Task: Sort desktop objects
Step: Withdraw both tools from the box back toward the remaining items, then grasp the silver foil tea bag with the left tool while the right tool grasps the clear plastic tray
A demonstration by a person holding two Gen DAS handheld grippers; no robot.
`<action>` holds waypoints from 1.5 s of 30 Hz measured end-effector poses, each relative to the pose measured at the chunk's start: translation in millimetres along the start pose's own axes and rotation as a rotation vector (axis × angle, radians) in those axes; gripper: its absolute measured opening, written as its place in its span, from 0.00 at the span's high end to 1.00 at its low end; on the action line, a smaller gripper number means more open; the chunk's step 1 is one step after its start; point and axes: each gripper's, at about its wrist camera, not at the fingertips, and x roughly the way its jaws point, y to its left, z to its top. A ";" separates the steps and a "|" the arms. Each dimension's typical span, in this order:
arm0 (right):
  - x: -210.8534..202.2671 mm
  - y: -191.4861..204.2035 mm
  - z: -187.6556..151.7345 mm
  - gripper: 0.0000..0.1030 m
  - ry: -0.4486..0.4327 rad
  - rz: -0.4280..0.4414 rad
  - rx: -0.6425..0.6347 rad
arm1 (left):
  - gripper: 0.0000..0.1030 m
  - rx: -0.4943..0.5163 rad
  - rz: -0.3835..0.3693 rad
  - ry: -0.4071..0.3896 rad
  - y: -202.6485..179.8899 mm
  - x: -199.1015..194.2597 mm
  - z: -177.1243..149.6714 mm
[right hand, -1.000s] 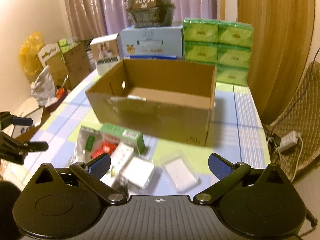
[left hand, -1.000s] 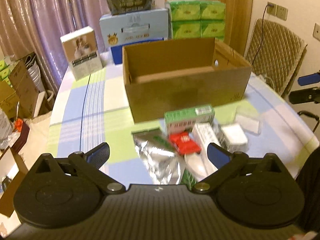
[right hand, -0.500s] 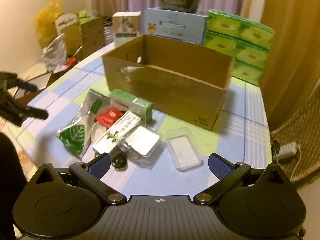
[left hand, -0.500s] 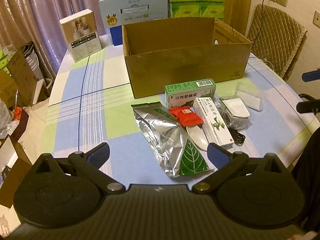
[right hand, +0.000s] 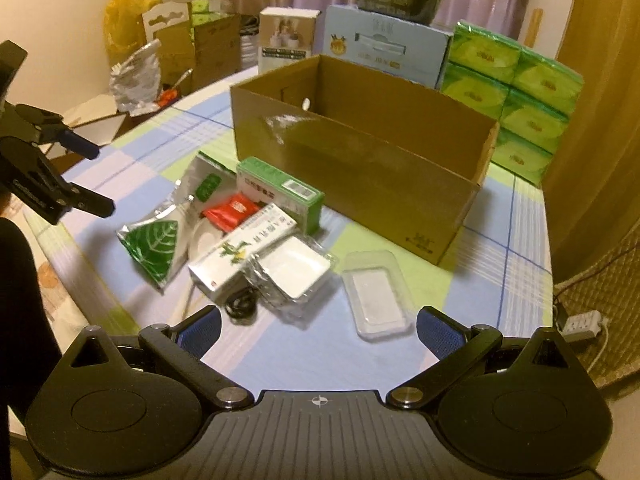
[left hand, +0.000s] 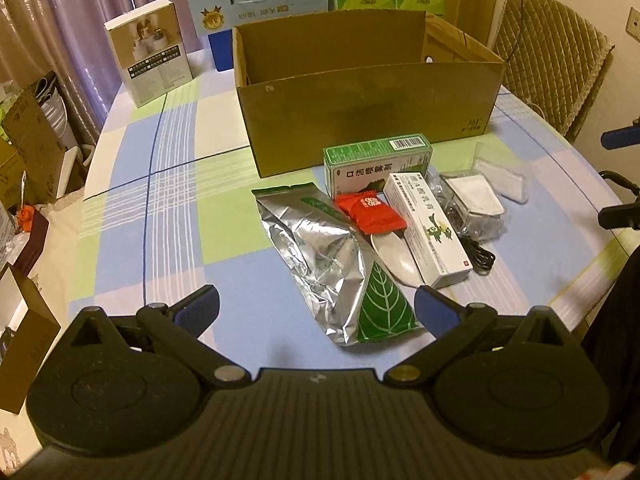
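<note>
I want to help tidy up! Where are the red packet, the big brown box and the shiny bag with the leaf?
red packet point(left hand: 370, 214), left wrist view, middle of wrapper
big brown box point(left hand: 368, 116), left wrist view, front wall
shiny bag point(left hand: 320, 256), left wrist view, crinkled silver middle

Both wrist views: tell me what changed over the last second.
Both grippers, left and right, pulled back and tilted down, so the pile now shows in full in front of the box. Both stayed open and empty. The foil bag, the green carton and the clear tray lie where they did.
</note>
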 end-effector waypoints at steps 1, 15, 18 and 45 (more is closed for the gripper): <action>1.3 -2.6 -0.5 0.02 0.004 -0.007 0.000 | 0.01 0.002 -0.002 0.003 -0.3 1.4 -0.1; 32.2 -34.4 7.1 0.02 0.074 -0.009 -0.030 | 0.01 -0.006 -0.036 0.078 4.9 46.2 11.1; 47.3 -40.6 8.5 0.02 0.100 -0.005 -0.046 | 0.01 -0.022 -0.046 0.095 8.0 61.2 17.0; 143.1 -82.7 23.7 0.31 0.284 0.094 -0.088 | 0.01 0.088 -0.079 0.233 35.9 124.0 48.2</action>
